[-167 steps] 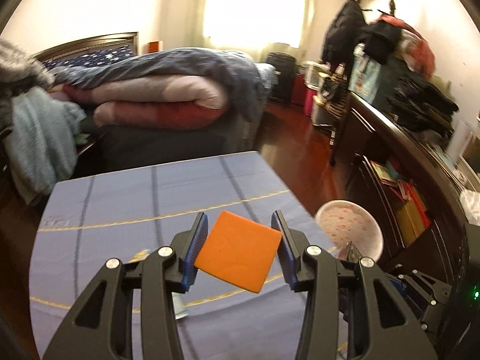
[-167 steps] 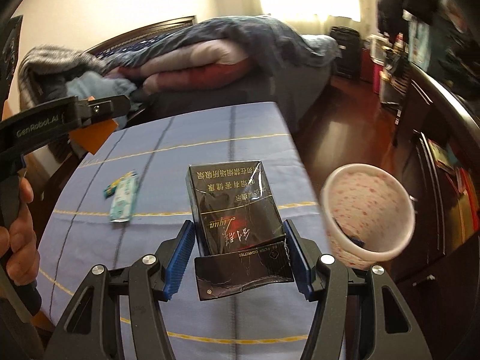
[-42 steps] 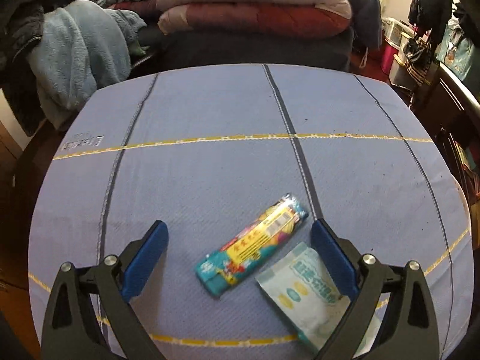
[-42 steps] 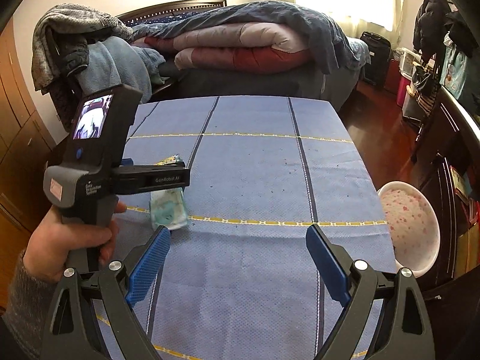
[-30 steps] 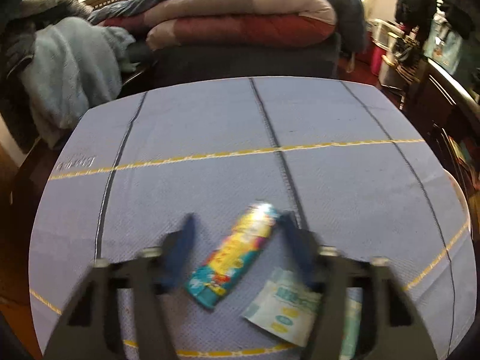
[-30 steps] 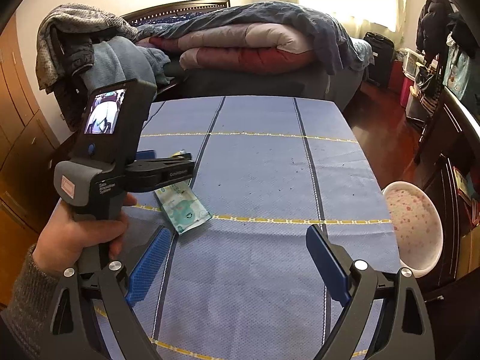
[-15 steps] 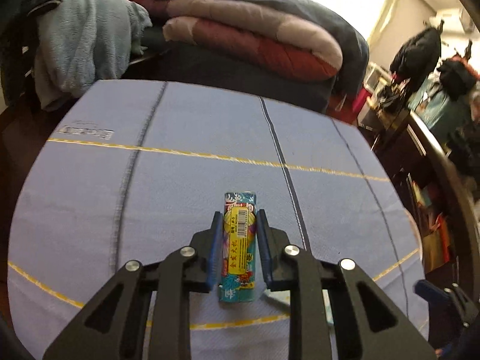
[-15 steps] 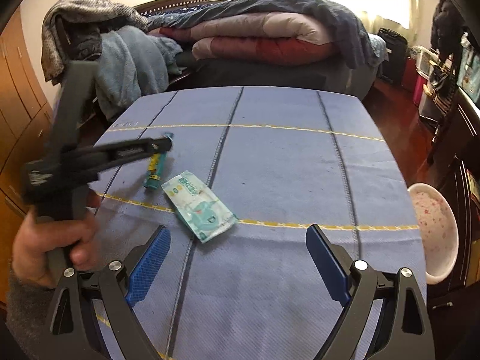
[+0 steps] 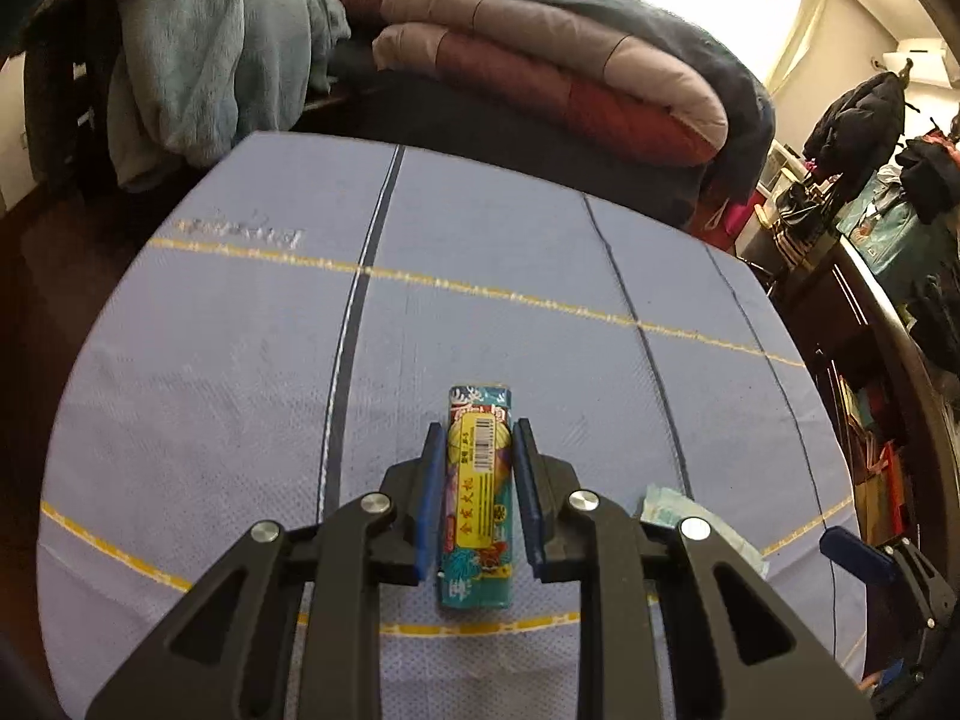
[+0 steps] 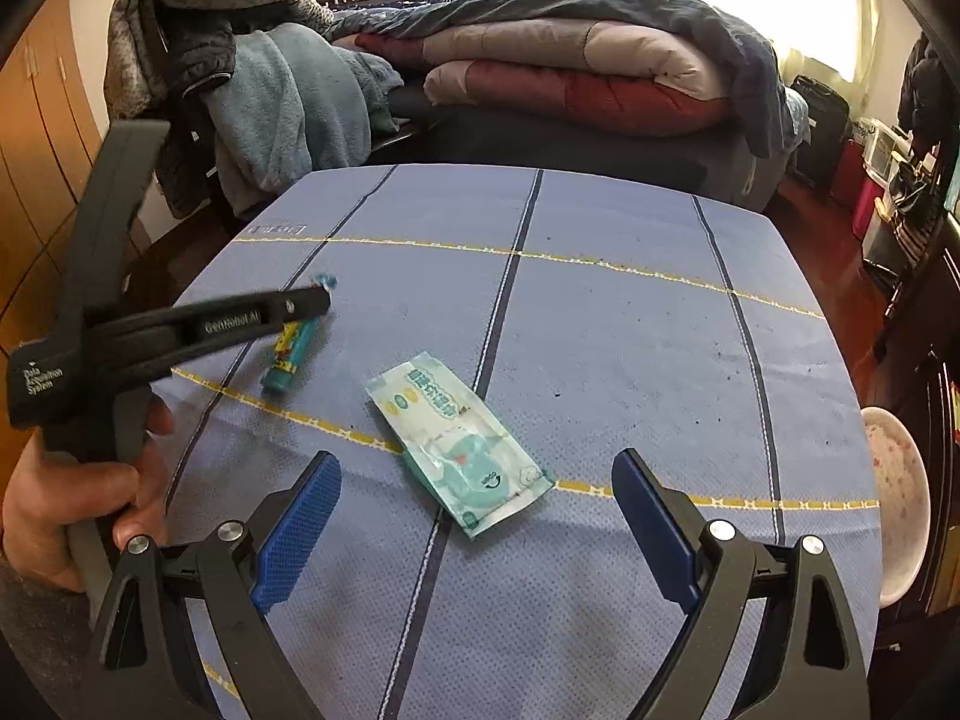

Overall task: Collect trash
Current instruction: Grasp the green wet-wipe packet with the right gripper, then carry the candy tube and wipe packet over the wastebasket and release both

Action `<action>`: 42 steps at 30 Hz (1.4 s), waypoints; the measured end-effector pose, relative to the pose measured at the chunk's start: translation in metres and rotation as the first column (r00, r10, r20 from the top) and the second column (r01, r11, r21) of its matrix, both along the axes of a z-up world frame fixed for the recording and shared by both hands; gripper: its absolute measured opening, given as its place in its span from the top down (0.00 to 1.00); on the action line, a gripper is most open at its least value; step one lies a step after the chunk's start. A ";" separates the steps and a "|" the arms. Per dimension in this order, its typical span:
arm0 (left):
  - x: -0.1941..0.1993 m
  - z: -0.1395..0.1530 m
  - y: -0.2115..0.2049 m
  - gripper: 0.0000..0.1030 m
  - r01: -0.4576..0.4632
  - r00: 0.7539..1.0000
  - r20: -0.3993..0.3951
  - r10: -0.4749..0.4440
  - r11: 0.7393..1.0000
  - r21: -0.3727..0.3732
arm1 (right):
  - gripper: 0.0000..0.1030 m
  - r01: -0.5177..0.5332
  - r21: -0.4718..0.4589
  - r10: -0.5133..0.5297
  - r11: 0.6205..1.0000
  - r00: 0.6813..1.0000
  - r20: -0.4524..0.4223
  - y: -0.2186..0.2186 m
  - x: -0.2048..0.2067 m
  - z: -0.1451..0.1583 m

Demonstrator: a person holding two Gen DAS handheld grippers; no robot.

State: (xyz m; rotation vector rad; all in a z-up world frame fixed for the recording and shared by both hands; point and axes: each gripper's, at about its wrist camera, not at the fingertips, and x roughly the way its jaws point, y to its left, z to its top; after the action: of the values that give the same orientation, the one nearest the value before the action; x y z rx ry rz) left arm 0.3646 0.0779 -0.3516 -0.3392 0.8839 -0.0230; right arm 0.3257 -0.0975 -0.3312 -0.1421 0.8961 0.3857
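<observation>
My left gripper (image 9: 477, 438) is shut on a colourful teal candy wrapper (image 9: 478, 492) and holds it just above the blue tablecloth (image 9: 210, 372). In the right wrist view the same wrapper (image 10: 291, 354) hangs from the left gripper (image 10: 312, 300) at the left. A pale green wet-wipe packet (image 10: 456, 441) lies flat on the cloth, just ahead of my right gripper (image 10: 477, 489), which is open and empty. A corner of the packet (image 9: 666, 498) shows behind my left gripper's right finger.
A white speckled bin (image 10: 897, 498) stands off the table's right edge. A bed with folded quilts (image 10: 570, 78) and heaped clothes (image 10: 270, 102) lies beyond the far edge. A dark cabinet (image 9: 870, 348) stands at the right.
My left gripper closed on the candy wrapper and lifted it off the cloth, swinging right. My right gripper, emptied earlier, moved toward the wet-wipe packet.
</observation>
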 end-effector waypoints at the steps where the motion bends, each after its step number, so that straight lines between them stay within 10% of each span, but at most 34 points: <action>1: 0.000 0.001 0.001 0.78 0.001 1.000 0.002 -0.001 1.000 -0.006 | 0.11 0.000 -0.006 0.000 1.000 1.000 -0.001 0.001 0.001 -0.001; 11: -0.017 0.031 0.013 0.78 0.004 0.997 0.082 -0.002 1.000 -0.023 | 0.12 -0.041 -0.071 0.039 0.997 0.999 -0.035 0.021 0.032 -0.023; 18: -0.029 0.049 0.019 0.78 0.004 0.991 0.132 0.000 0.999 -0.032 | 0.56 -0.091 -0.092 0.087 0.992 0.995 -0.053 0.028 0.030 -0.030; 42: -0.055 0.111 -0.067 0.77 0.143 0.956 0.254 -0.148 0.989 0.036 | 0.56 0.024 0.025 -0.026 0.999 0.997 0.069 -0.054 -0.019 0.036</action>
State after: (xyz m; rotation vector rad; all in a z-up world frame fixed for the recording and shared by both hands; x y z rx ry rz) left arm 0.3095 0.0108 -0.2406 -0.2479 0.6504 -0.1920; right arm 0.3063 -0.1518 -0.2957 -0.1214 0.8238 0.3663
